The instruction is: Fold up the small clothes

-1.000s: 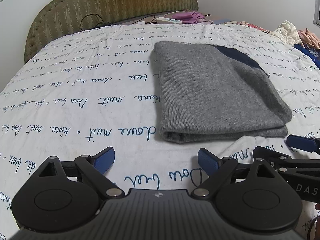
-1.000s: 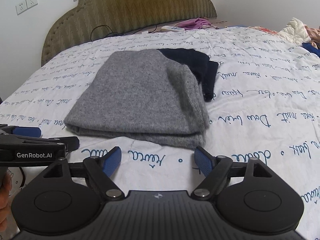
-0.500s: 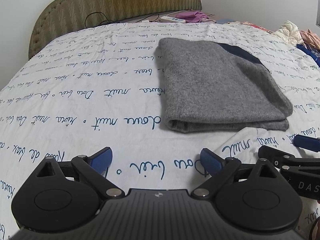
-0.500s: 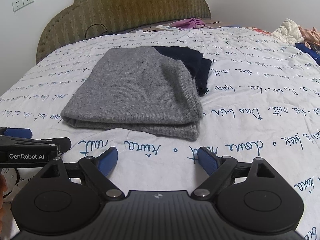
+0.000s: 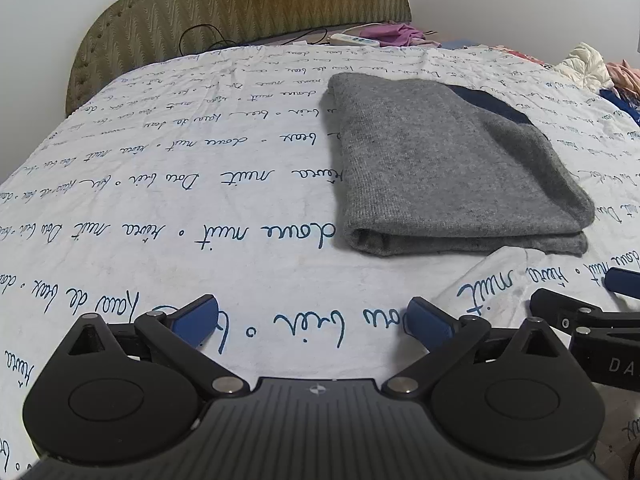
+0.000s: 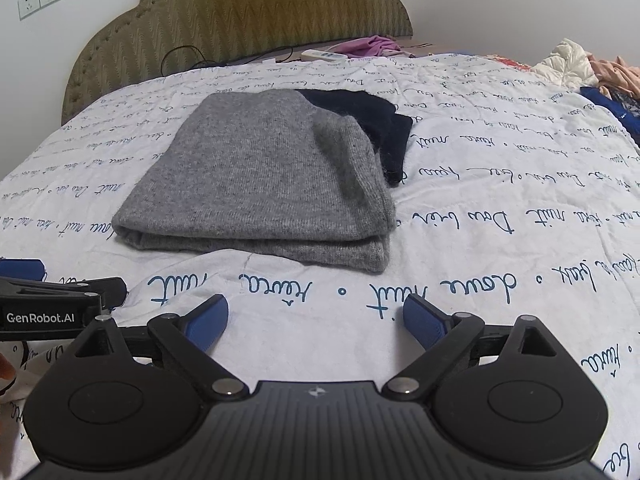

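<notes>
A folded grey knit garment (image 5: 448, 160) (image 6: 264, 176) with a dark navy part (image 5: 486, 102) (image 6: 372, 124) at its far right lies flat on the white bedspread with blue script (image 5: 180, 184) (image 6: 500, 208). My left gripper (image 5: 312, 318) hovers over the bedspread short of the garment's near left corner, its blue-padded jaws opening with nothing between them. My right gripper (image 6: 316, 316) hangs short of the garment's near edge, its jaws opening too and holding nothing. Each gripper shows at the edge of the other's view: the right one (image 5: 592, 316), the left one (image 6: 52, 300).
An olive padded headboard (image 5: 240, 12) (image 6: 240, 16) stands at the far end, with a cable, a white power strip (image 5: 354, 40) and a pink cloth (image 6: 370, 45) before it. A heap of clothes (image 5: 592, 68) (image 6: 580, 68) lies at the far right. A fingertip (image 6: 6, 368) shows at the left edge.
Both grippers have drawn back from the garment, which now sits farther up in both views. Both pairs of jaws have spread wider. The garment has not moved.
</notes>
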`<action>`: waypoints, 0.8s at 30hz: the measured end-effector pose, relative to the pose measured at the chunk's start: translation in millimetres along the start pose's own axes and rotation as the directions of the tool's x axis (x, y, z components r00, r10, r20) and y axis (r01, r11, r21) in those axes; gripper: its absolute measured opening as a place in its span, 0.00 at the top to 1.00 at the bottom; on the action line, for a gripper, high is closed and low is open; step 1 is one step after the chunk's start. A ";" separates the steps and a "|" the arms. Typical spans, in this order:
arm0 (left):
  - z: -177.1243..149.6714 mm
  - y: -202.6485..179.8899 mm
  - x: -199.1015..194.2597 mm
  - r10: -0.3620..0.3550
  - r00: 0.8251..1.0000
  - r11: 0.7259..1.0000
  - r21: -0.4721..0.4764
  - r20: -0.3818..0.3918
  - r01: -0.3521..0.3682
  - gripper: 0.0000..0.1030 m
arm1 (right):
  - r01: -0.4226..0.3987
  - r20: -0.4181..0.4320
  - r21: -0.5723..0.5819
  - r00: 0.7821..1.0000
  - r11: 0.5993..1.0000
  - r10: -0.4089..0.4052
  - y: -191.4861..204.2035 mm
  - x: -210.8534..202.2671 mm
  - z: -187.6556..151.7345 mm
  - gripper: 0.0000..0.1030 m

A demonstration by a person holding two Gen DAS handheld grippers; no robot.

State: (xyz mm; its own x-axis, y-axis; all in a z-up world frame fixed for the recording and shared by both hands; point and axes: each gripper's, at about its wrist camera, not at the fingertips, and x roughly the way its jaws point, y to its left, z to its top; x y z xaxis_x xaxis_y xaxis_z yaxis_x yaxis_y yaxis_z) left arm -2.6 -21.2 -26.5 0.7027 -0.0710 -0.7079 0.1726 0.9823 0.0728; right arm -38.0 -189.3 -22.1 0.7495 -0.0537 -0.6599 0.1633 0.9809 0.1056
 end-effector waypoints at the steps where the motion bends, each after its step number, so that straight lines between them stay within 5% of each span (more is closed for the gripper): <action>1: -0.2 0.2 0.2 0.002 1.000 1.000 0.001 0.000 -0.002 0.00 | 0.002 0.000 -0.001 1.000 1.000 -0.002 0.4 0.1 -0.1 0.05; 24: -4.3 3.7 2.3 0.002 1.000 1.000 -0.011 -0.011 -0.002 0.00 | 0.014 -0.002 -0.017 1.000 1.000 -0.014 4.3 -1.5 -2.2 0.03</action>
State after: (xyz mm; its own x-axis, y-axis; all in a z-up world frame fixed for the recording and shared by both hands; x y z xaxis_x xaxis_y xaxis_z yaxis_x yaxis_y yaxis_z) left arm -3.2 -16.9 -30.9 0.6954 -0.0672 -0.7155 0.1633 0.9844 0.0663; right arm -39.8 -184.6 -22.3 0.7456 -0.0667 -0.6631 0.1625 0.9832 0.0838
